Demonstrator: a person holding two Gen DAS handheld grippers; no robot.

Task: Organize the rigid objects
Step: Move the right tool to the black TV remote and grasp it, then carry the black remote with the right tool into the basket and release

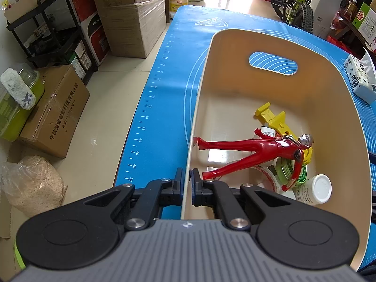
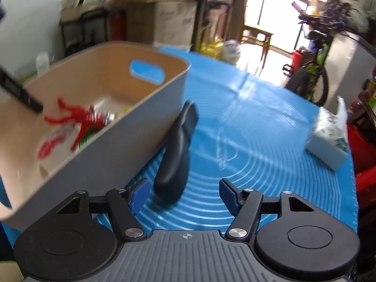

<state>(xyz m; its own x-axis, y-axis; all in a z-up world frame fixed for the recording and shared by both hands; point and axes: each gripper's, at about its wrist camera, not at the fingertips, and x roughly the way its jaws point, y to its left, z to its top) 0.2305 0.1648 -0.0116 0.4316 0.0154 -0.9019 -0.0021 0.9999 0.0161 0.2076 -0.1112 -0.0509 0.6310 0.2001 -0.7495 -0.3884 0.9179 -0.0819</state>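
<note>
A: The black handle-shaped object [image 2: 177,150] is lying blurred on the blue mat [image 2: 270,164], long axis pointing away, touching the bin [image 2: 131,131].

B: The right gripper [image 2: 185,195] is hovering behind it, jaws wide. The left gripper [image 1: 186,183] is pinching the bin's wall.

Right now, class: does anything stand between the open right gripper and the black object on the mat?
Nothing visible does. The right gripper is open, and the black object lies on the blue mat just ahead of its fingertips, leaning against the bin wall. The left gripper clamps the bin's rim.
</note>
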